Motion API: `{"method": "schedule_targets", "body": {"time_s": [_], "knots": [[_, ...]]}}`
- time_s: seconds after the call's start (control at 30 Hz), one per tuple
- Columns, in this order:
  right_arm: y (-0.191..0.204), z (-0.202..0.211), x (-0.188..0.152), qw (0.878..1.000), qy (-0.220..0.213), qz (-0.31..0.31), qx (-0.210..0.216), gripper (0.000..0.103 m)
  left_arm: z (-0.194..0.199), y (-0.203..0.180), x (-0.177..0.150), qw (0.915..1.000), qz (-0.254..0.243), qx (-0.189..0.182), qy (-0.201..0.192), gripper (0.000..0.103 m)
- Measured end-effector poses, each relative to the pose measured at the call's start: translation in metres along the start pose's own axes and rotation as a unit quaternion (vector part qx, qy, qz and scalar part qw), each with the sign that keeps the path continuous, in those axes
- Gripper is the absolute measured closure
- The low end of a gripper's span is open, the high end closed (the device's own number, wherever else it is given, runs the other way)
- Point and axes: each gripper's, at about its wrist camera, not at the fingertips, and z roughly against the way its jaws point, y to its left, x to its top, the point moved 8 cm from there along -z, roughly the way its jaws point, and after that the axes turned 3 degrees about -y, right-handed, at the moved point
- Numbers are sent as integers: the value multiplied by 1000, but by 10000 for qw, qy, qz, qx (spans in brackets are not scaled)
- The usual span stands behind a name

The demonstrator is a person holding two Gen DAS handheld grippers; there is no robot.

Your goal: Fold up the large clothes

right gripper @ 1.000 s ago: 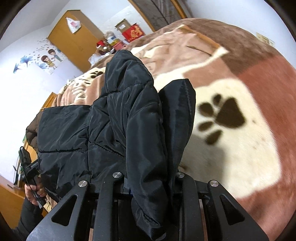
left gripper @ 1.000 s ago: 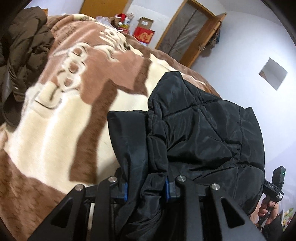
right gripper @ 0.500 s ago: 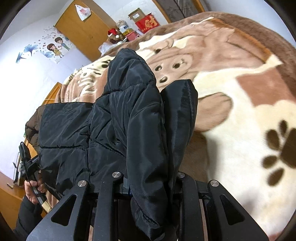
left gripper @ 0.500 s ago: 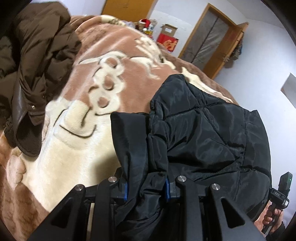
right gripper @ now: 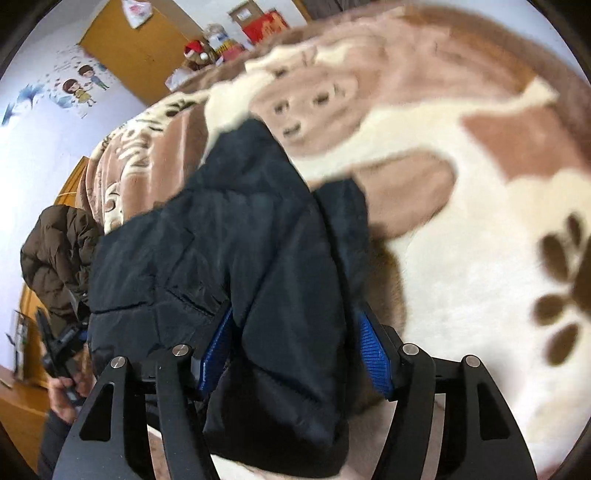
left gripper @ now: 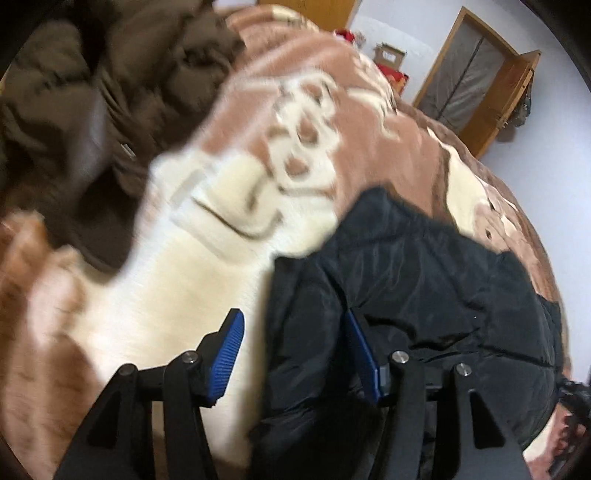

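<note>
A black padded jacket [left gripper: 424, 295] lies folded on the brown and cream blanket [left gripper: 192, 280] of a bed; it also shows in the right wrist view [right gripper: 229, 251]. My left gripper [left gripper: 295, 332] is open, its blue pads [left gripper: 227, 354] spread, with the jacket's edge lying loose between the jaws against the right pad. My right gripper [right gripper: 295, 328] is open too, its blue pads [right gripper: 373, 350] apart on either side of a fold of the jacket. Both views are blurred by motion.
A brown padded coat [left gripper: 92, 110] is heaped at the far left of the bed, also in the right wrist view [right gripper: 55, 254]. The blanket [right gripper: 461, 221] stretches to the right. A wooden door [left gripper: 476, 85] and boxes [right gripper: 258, 22] stand beyond the bed.
Both grippers have opened and let go of the black jacket, which now rests lower on the blanket. Both cameras have swung, the left one towards the brown coat.
</note>
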Motion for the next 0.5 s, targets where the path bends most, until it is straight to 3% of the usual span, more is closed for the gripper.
{"method": "schedule_targets", "body": {"time_s": [0.1, 0.17, 0.27, 0.33, 0.4, 0.5], "knots": [[16, 32, 21, 9965, -713, 324, -290, 39, 26, -11, 17, 9992, -140, 35, -383, 44], [31, 35, 26, 9943, -897, 498, -278, 39, 38, -43, 19, 9977, -377, -211, -516, 44], [55, 10, 27, 9917, -772, 959, -377, 39, 35, -103, 9, 9923, -974, -578, -495, 44], [60, -21, 25, 9922, -523, 1047, -439, 39, 16, -141, -2, 9879, -1371, -623, -373, 44], [46, -55, 20, 9909, -236, 1074, -778, 39, -17, -166, -16, 9846, -1669, -516, -114, 44], [29, -78, 18, 9913, -249, 991, -828, 39, -54, -177, -26, 9819, -1883, -128, -150, 43]]}}
